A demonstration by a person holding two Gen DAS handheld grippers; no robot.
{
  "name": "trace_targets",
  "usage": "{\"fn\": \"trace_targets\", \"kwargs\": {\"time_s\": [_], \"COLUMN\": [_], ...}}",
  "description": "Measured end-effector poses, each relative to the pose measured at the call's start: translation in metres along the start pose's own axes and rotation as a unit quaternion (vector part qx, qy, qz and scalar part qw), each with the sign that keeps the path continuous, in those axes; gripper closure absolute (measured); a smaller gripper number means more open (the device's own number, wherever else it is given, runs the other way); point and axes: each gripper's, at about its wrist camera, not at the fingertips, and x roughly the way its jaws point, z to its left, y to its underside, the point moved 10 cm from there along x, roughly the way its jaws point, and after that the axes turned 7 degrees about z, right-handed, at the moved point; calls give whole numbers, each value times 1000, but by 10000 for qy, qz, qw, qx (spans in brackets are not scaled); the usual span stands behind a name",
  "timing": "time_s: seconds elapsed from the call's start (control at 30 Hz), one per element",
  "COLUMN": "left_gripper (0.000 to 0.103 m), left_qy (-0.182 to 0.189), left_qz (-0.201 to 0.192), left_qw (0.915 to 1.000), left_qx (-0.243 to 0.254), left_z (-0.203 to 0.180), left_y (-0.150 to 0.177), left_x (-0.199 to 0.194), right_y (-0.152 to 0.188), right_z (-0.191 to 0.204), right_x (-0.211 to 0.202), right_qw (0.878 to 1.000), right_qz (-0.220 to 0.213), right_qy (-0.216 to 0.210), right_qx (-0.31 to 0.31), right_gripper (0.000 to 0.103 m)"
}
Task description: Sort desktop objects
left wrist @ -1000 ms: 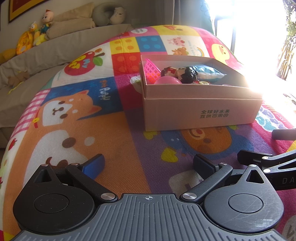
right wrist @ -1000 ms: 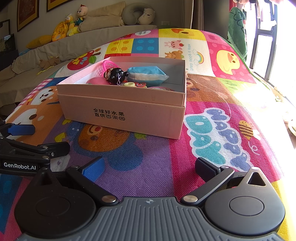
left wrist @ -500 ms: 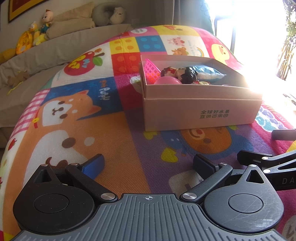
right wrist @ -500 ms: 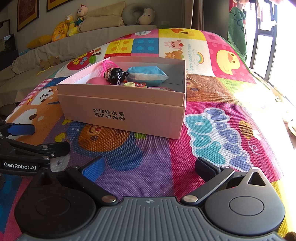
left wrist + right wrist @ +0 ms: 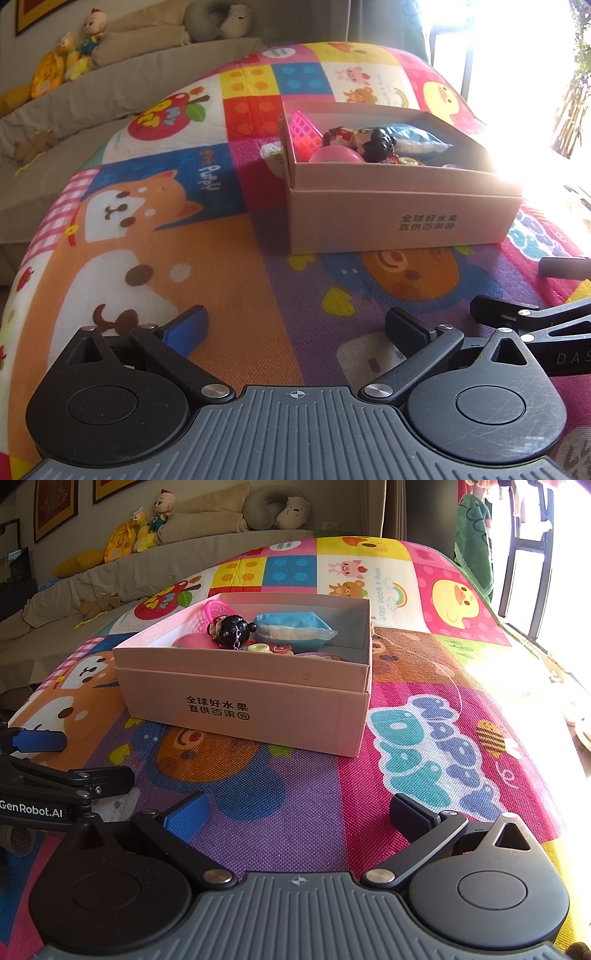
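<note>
Bright cartoon play mat (image 5: pixel 332 812) on the floor, sofa behind. Both claws sit low on the mat, jaws spread wide and empty: left claw (image 5: pixel 295 325), right claw (image 5: pixel 299 812). The box (image 5: pixel 258 705) sits just ahead between them, already holding a pink ball (image 5: pixel 334 157), black doll (image 5: pixel 232 629) and blue pouch (image 5: pixel 295 629). Looks like sorting is mostly done. A white thing (image 5: pixel 271 153) peeks out behind the box's left side; I'd swing the left claw wide around the wall, not over it.
</note>
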Motion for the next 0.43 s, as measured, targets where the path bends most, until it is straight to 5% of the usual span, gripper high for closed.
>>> {"fn": "trace_targets", "kwargs": {"time_s": [0.43], "left_gripper": [0], "left_qy": [-26], "left_qz": [-25], "left_qw": [10000], "left_qx": [-2], "left_z": [0], "left_y": [0], "left_x": [-1], "right_y": [0], "right_z": [0], "right_x": [0], "right_qw": [10000], "right_qz": [-1], "right_qy": [-3], "right_qx": [3], "right_gripper": [0]}}
